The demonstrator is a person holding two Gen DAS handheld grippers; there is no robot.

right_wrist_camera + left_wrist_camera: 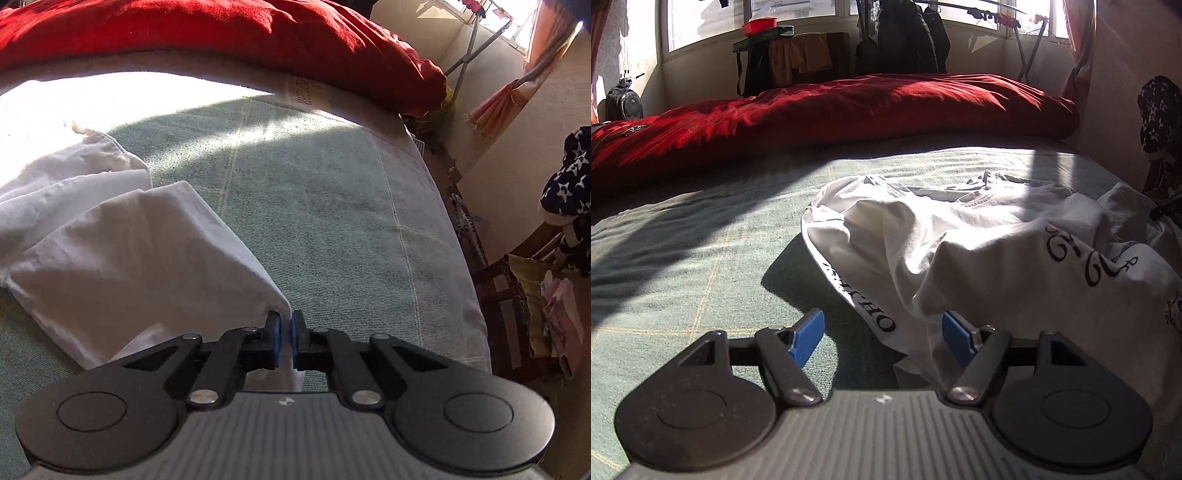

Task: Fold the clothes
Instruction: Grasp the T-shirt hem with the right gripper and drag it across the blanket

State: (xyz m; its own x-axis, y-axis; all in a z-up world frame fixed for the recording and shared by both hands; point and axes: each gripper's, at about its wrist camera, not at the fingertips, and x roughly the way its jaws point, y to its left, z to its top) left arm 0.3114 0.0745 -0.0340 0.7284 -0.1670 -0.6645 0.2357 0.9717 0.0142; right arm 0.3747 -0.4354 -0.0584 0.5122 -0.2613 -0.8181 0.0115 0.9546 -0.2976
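The rumpled white cotton T-shirt with black lettering (960,251) sprawls across the frame's middle on the green checked bed (701,258), the right gripper (285,328) pinching its corner taut, seemingly to spread it, while the left gripper (882,332) gapes wide at its printed hem.

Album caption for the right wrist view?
Right hand-held gripper pinches a white T-shirt corner above the green bedspread.

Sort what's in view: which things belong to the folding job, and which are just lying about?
Job:
white printed T-shirt
left gripper, open at its hem
right gripper, shut on its corner

Lying about:
red duvet
star-print garment
red tub
backpack
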